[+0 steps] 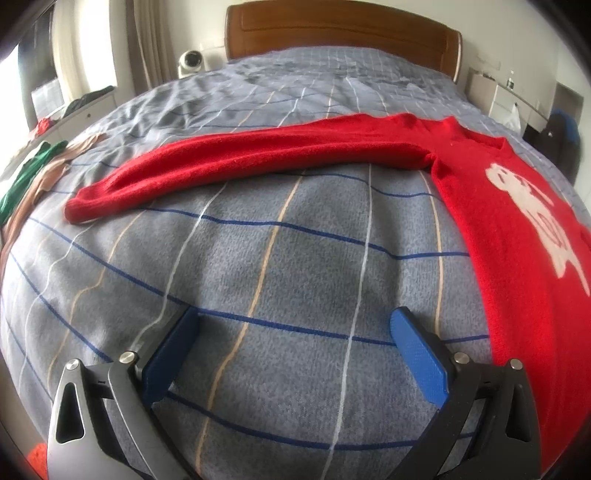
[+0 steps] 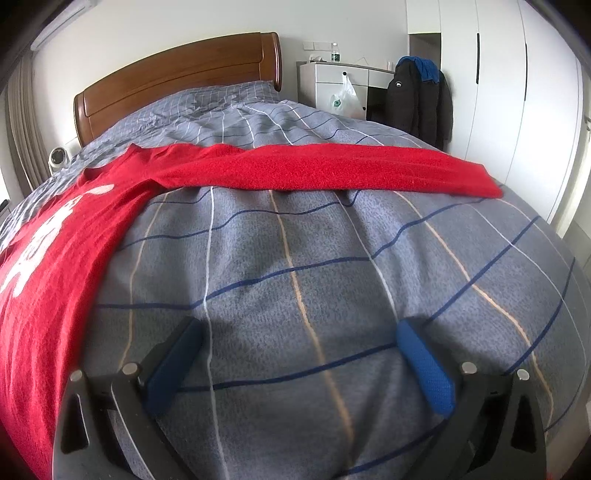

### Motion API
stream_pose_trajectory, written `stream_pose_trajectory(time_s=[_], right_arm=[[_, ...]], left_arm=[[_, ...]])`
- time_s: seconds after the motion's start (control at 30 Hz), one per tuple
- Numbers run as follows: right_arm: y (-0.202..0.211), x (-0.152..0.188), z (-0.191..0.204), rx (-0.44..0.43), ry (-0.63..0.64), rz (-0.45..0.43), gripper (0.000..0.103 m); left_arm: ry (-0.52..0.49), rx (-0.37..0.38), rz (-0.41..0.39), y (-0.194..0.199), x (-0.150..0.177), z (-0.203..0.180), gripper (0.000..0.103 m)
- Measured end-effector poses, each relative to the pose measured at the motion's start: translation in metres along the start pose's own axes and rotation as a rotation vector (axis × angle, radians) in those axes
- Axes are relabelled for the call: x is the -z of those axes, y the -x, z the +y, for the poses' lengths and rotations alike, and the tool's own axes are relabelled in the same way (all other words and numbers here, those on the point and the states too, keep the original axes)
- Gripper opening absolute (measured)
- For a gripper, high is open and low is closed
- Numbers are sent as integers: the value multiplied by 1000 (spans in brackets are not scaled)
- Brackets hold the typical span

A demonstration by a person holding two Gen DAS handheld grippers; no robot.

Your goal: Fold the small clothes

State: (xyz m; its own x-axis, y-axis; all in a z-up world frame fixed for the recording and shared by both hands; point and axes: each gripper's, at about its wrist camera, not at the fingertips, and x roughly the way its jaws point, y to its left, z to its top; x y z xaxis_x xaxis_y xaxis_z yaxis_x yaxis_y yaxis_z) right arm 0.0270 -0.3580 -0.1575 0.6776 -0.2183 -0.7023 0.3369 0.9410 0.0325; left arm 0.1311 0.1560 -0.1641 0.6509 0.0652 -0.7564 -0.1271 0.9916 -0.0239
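A red sweater (image 1: 517,229) with a white print lies flat on the bed, its body at the right of the left wrist view. Its one sleeve (image 1: 236,166) stretches out to the left, cuff near the bed's left side. My left gripper (image 1: 295,325) is open and empty, low over bare bedspread left of the sweater's body. In the right wrist view the sweater body (image 2: 55,266) is at the left and the other sleeve (image 2: 332,170) stretches right. My right gripper (image 2: 299,332) is open and empty over bedspread right of the body.
The bed has a grey checked bedspread (image 1: 258,258) and a wooden headboard (image 1: 332,33). Green and tan clothes (image 1: 33,173) lie at the bed's left edge. A small camera (image 1: 190,62) stands by the headboard. A white cabinet (image 2: 340,85) and dark jackets (image 2: 417,99) stand right of the bed.
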Motion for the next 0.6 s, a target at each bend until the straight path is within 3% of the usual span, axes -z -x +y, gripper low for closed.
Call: stream_pose_trajectory(time_s=[0.6], right_arm=[[-1,0,2,4,4,1,103]], left_arm=[[-9,-13,-8,1,2,-3,103]])
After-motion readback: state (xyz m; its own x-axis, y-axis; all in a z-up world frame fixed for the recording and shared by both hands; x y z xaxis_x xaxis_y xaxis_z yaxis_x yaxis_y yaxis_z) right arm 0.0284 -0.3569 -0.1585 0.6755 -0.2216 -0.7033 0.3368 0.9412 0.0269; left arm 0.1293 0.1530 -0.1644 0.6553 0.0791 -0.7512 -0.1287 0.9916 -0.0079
